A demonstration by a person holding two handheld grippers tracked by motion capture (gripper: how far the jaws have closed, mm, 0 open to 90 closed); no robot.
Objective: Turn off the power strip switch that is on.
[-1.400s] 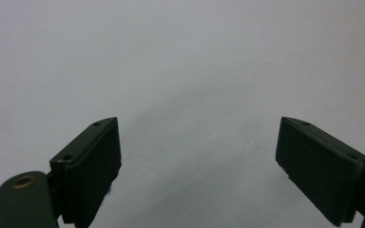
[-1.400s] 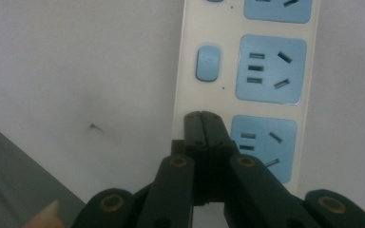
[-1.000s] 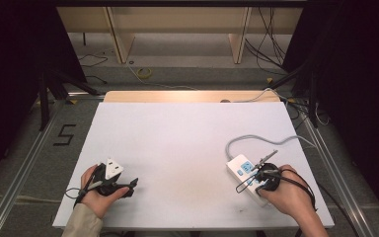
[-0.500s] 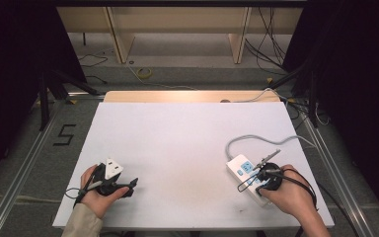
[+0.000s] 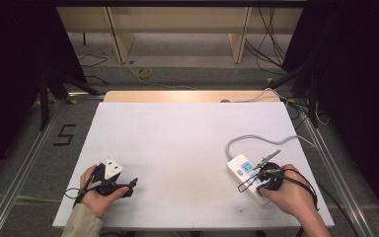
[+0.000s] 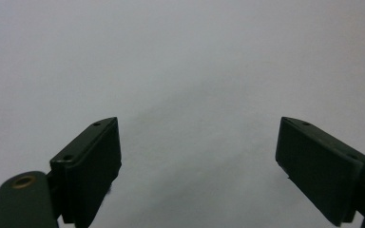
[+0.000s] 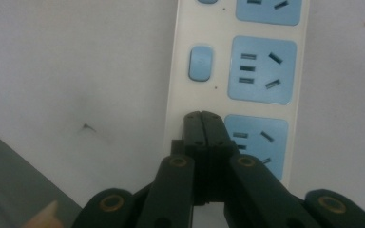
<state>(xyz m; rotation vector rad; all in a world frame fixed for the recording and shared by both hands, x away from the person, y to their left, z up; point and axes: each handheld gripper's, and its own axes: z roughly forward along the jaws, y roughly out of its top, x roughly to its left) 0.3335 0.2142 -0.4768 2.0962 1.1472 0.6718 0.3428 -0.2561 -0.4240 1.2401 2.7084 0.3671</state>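
We see the right gripper (image 7: 203,116), jaws closed and empty, over the power strip (image 7: 261,71), possibly touching a switch; pressing may shift it; left gripper (image 6: 199,142) open.

Two black jaws of the left gripper (image 6: 199,161), rising from the bottom edge and standing wide apart, nothing between them. Flat rectangular pads (image 6: 92,168), each with small screw holes along the top edge, inner faces turned toward one another. At the lower left corner, a rounded black link (image 6: 24,199) with a brass-coloured rivet at its end. Ahead of and beneath the jaws, a plain pale grey-white table surface (image 6: 180,61), smooth and bare. A faint soft shadow on it, running diagonally between the jaws.
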